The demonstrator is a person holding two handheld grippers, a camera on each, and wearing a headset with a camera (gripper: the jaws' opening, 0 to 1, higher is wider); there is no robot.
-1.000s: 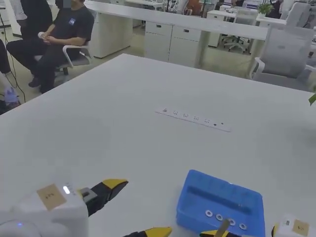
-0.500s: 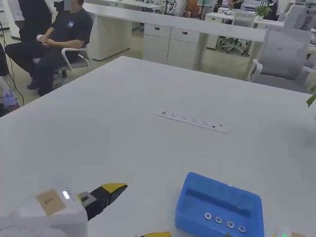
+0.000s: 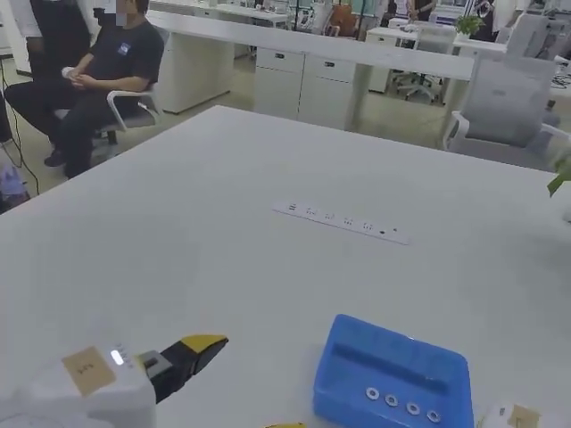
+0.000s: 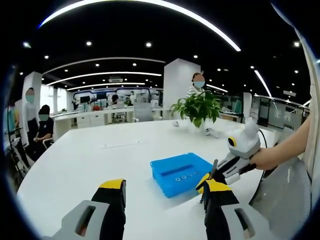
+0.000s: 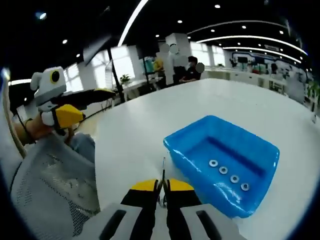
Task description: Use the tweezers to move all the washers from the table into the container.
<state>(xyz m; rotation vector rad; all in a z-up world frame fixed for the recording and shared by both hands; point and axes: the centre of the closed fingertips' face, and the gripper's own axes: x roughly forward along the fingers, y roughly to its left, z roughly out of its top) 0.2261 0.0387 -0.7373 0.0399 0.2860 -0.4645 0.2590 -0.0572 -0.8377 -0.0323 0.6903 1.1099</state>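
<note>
Right tool [image 5: 161, 186], in its own view, clamps tweezers [image 5: 163, 171] beside container [image 5: 220, 120].

four washers [image 3: 402, 405] lie in a row in the container [image 3: 393, 352], toward its near side — the container on the table [image 3: 178, 241], a power strip [image 3: 343, 220] behind it.

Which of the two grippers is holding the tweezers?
The right gripper: its jaws are shut on the tweezers, while the left gripper stands wide open and empty.
</note>
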